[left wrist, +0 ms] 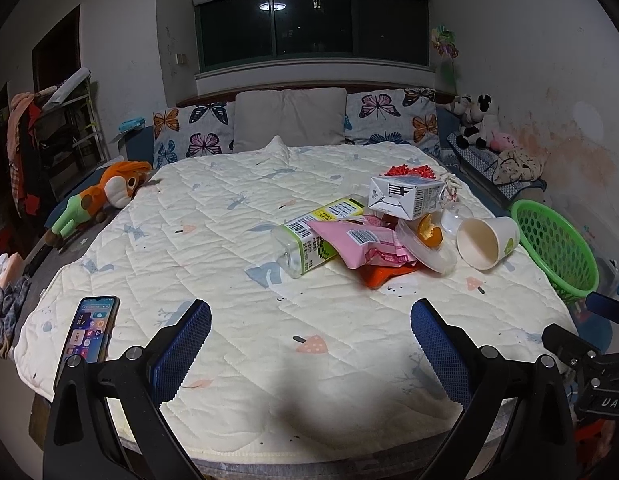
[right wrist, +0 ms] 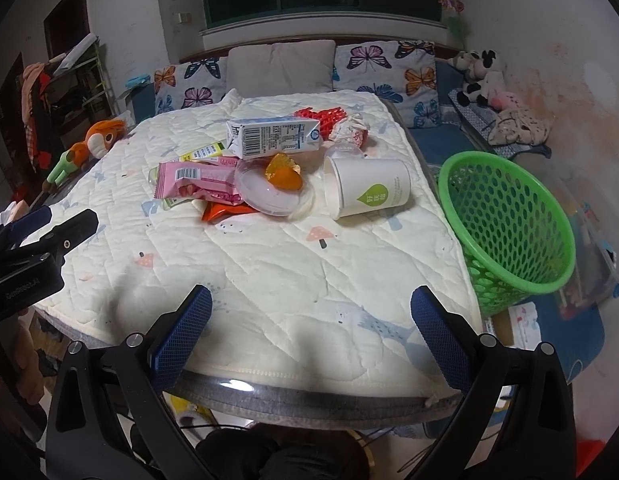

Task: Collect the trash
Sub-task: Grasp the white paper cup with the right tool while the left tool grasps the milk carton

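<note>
A pile of trash lies on the quilted bed: a white milk carton (left wrist: pixel 407 196) (right wrist: pixel 273 138), a clear bottle with a green label (left wrist: pixel 309 236), a pink wrapper (left wrist: pixel 365 240) (right wrist: pixel 197 182), an orange wrapper (left wrist: pixel 383 274), a clear lid with orange peel (right wrist: pixel 277 190), and a tipped white paper cup (left wrist: pixel 487 240) (right wrist: pixel 367 192). A green mesh basket (left wrist: pixel 555 244) (right wrist: pixel 509 228) stands off the bed's right edge. My left gripper (left wrist: pixel 309 340) is open and empty, near the bed's front edge. My right gripper (right wrist: pixel 311 332) is open and empty, short of the pile.
A phone (left wrist: pixel 87 334) with a lit screen lies at the bed's front left corner. An orange plush toy (left wrist: pixel 101 196) lies at the left, pillows (left wrist: pixel 289 120) at the head, soft toys (left wrist: pixel 479 120) at the back right. The floor beside the basket is cluttered.
</note>
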The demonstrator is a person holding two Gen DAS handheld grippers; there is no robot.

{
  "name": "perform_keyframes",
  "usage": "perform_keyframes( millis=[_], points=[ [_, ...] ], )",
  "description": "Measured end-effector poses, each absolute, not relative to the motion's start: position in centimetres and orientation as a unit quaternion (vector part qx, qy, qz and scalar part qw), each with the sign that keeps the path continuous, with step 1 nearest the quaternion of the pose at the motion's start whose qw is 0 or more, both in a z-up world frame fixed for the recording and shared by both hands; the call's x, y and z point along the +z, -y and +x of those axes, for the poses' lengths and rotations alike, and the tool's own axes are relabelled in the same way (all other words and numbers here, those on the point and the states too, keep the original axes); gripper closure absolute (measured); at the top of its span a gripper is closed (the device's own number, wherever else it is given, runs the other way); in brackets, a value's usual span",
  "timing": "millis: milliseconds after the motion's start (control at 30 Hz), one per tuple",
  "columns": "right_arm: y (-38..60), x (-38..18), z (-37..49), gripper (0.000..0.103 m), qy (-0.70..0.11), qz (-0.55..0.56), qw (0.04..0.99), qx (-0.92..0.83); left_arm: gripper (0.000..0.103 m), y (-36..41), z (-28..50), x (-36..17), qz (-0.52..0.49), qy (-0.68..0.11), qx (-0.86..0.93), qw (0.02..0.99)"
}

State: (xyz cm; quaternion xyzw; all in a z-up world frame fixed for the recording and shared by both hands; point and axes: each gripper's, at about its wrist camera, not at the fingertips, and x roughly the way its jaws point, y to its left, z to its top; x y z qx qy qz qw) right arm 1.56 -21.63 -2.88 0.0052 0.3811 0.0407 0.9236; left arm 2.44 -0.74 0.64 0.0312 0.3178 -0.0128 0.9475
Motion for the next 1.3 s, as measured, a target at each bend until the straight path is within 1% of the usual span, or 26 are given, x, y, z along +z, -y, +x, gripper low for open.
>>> perform_keyframes(
  millis=[133, 300, 600, 833, 1100, 1300],
  points=[
    [21.8, -2.8, 2.2, 0.004, -0.382, 0.0, 0.923, 0.048, 0.006, 0.3, 3.9, -0.2, 0.035, -0.322, -0.013, 0.946],
    [22.8, -2.6, 3.9, 0.004, -0.383, 0.019, 0.921, 0.067, 0.006, 0.1, 5.1, -0.2, 0.035, -0.324, -0.019, 0.945],
    [26.1, -2.7, 8.3, 0.004, -0.393, 0.04, 0.917, 0.061, 0.006, 0.5, 7.4, -0.5, 0.053, -0.325, -0.045, 0.943],
    [28.3, -4.3, 11.9, 0.005, -0.41, 0.054, 0.908, 0.071, 0.006, 0.7, 9.1, -1.1, 0.047, -0.332, -0.07, 0.939],
    [29.0, -6.2, 15.3, 0.005, -0.426, 0.044, 0.898, 0.096, 0.006, 1.3, 11.4, -1.7, 0.035, -0.348, -0.101, 0.932],
    [28.5, -7.3, 17.2, 0.005, -0.43, 0.007, 0.896, 0.111, 0.006, 2.7, 13.8, -1.1, 0.021, -0.351, -0.131, 0.927]
  ],
)
